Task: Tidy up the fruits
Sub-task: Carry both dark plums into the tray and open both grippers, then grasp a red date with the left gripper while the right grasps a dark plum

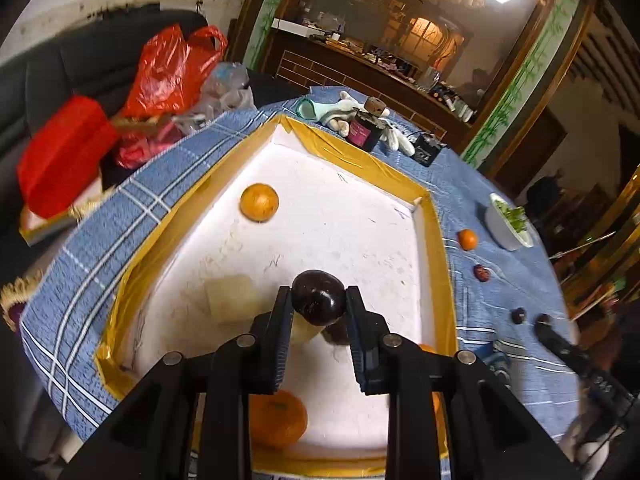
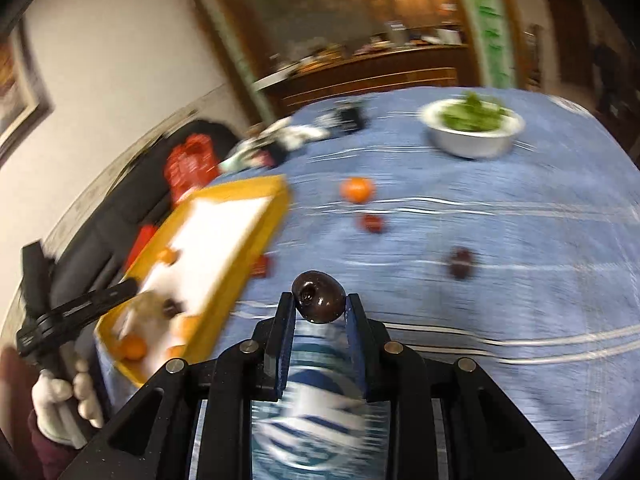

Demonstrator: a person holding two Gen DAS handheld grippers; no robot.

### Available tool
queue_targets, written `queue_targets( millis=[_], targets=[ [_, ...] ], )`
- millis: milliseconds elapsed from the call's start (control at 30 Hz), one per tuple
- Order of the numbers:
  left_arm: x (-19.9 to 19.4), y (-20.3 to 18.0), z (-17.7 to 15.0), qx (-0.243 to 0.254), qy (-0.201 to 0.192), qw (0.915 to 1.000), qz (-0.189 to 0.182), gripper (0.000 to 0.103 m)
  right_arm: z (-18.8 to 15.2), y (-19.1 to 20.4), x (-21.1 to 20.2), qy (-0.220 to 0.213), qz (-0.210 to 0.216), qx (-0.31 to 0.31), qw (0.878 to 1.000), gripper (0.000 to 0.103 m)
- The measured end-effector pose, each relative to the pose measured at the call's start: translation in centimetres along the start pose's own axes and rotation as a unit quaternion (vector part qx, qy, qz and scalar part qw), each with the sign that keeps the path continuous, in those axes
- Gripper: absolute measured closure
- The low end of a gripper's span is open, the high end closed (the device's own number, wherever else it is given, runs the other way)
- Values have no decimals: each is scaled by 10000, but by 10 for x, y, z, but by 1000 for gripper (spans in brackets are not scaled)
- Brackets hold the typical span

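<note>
Left gripper point(image 1: 319, 304), clamped on a dark fruit point(image 1: 319, 298), hangs over the tray point(image 1: 434, 248); release is downward. Right gripper point(image 2: 319, 308), clamping another dark plum point(image 2: 319, 297), lies right of the tray, over the bench point(image 2: 500, 240).

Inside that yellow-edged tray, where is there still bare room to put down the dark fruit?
The white tray floor is bare across its middle and far end, between the lone orange by one wall and the opposite wall. The near end is crowded: oranges and another dark fruit sit under the left hand-held gripper.
</note>
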State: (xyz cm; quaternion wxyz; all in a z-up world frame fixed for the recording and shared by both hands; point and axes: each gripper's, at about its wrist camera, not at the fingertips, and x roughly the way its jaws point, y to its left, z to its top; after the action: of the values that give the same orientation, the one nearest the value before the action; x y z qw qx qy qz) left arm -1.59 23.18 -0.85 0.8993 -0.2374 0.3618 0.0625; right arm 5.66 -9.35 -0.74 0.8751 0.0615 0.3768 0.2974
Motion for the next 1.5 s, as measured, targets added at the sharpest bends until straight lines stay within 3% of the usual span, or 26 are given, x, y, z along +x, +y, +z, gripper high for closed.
queue_targets(
  millis=[100, 300, 500, 567, 633, 700, 733, 933, 1500],
  targets=[
    [-2, 6, -4, 10, 55, 9999, -146, 78, 5, 36, 30, 331, 252, -177, 9990, 74],
    [-1, -2, -15, 330, 199, 9990, -222, 78, 10, 95, 82, 712, 326, -640, 9949, 74],
    [-7, 5, -15, 237, 189, 9993, -211, 73, 14, 118, 122, 994, 225, -748, 9920, 73],
    [-11, 8, -12, 164, 141, 9996, -199, 42, 16, 117, 124, 1008, 280, -607, 9927, 72],
    [-17, 10, -10, 94, 30, 9997, -213, 38, 18, 115, 121, 976, 403, -494, 9932, 66],
    [-21, 8, -8, 49, -13, 9995, -301, 35, 19, 113, 113, 841, 396, -479, 9945, 51],
    [-23, 8, -8, 25, -19, 9995, -317, 31, 20, 112, 109, 774, 392, -478, 9951, 51],
    [-28, -3, -7, 20, -59, 9997, -240, 17, 23, 95, 78, 458, 477, -262, 9975, 51],
    [-12, -81, -24, 717, 446, 9942, -660, 15, 3, -46, 11, 38, -49, 964, 9953, 50]
  ],
)
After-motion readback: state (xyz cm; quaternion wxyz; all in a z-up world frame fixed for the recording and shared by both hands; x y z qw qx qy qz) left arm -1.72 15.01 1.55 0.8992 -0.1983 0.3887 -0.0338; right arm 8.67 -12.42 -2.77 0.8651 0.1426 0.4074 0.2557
